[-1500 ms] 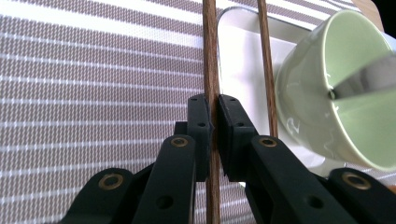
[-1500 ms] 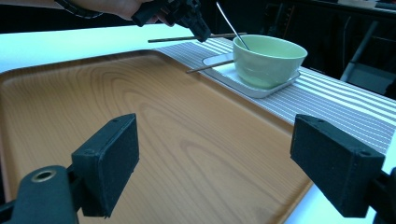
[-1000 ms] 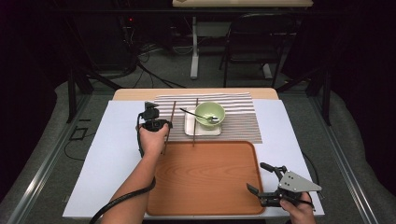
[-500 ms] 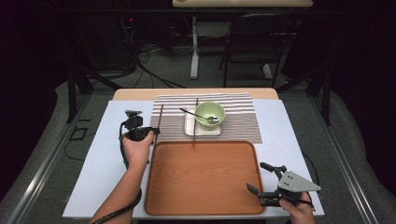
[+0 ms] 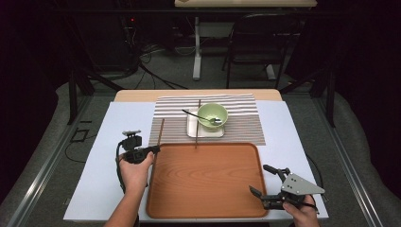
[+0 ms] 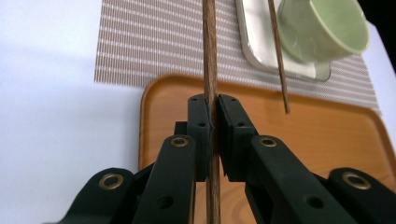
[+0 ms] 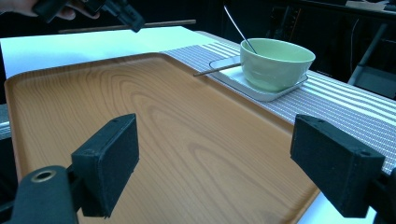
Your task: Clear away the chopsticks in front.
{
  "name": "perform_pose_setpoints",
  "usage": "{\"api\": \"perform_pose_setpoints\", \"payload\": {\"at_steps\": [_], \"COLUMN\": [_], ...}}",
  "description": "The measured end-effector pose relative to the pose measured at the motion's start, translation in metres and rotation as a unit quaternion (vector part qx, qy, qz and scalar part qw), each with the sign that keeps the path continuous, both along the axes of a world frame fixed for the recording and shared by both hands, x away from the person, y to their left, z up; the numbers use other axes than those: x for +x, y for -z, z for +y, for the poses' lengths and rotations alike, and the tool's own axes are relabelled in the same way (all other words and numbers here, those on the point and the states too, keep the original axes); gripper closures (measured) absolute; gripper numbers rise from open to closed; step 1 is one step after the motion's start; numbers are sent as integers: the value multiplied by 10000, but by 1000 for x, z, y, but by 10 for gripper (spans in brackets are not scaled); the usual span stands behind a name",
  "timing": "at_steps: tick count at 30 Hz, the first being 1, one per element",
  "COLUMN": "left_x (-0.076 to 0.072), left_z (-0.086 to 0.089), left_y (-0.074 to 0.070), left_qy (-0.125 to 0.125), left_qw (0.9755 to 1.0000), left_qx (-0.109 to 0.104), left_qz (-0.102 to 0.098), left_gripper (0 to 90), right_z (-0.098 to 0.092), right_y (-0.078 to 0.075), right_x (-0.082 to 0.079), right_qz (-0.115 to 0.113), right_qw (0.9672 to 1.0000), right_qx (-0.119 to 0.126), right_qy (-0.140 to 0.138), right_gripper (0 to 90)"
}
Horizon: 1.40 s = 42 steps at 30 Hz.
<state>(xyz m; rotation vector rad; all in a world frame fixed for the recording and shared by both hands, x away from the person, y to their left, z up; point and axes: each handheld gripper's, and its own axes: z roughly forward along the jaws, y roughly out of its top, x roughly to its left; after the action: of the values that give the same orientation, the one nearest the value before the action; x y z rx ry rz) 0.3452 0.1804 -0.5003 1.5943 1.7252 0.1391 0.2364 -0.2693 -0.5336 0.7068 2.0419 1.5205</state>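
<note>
Wooden chopstick (image 6: 211, 60): dark brown; I see it clamped between the pads of the left hand-held gripper (image 6: 212, 135), running straight ahead past the near left corner of the tray and over the striped mat. In the high view the same chopstick (image 5: 160, 132) slants up from that gripper, beside the tray's left edge.
Left hand-held gripper, high view (image 5: 153, 149): held in the person's left hand (image 5: 135, 168) over the white surface (image 5: 94, 189), just off the tray's left rim; jaws nearly together, closed on the chopstick.
Right hand-held gripper (image 5: 262, 182): I read it at the tray's near right corner, jaws spread wide, nothing between them; the right gripper view (image 7: 215, 168) shows only bare tray wood in the gap.
Tray (image 5: 203, 208): orange-brown wood, lying on the surface with nothing in it.
Second chopstick (image 5: 197, 125): lies across the small metal plate (image 5: 193, 130), its near tip over the tray's far rim.
Bowl (image 5: 213, 116): pale green, on the metal plate, with a spoon (image 5: 196, 115) resting in it.
Mat (image 5: 246, 123): grey and white stripes, beyond the tray.
</note>
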Motion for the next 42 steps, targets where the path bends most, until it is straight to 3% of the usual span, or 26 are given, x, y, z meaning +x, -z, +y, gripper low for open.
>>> {"api": "perform_pose_setpoints", "payload": {"at_steps": [10, 18, 25, 42], "left_x": [-33, -46, -55, -66], "left_z": [-13, -22, -23, -18], "left_y": [24, 31, 36, 42], "left_qy": [-9, 35, 1, -147], "left_qw": [9998, 9992, 9996, 9990], "left_qx": [168, 392, 281, 396], "left_qz": [57, 18, 45, 147], "left_gripper": [841, 840, 840, 840], "right_z": [0, 0, 0, 1], "right_y": [0, 0, 0, 0], "right_x": [0, 0, 0, 0], "right_qz": [-18, -22, -17, -25], "right_qw": [10000, 10000, 10000, 10000], "right_qx": [-5, -28, -27, -33], "right_qy": [-6, 7, -3, -12], "right_gripper": [149, 149, 149, 149]}}
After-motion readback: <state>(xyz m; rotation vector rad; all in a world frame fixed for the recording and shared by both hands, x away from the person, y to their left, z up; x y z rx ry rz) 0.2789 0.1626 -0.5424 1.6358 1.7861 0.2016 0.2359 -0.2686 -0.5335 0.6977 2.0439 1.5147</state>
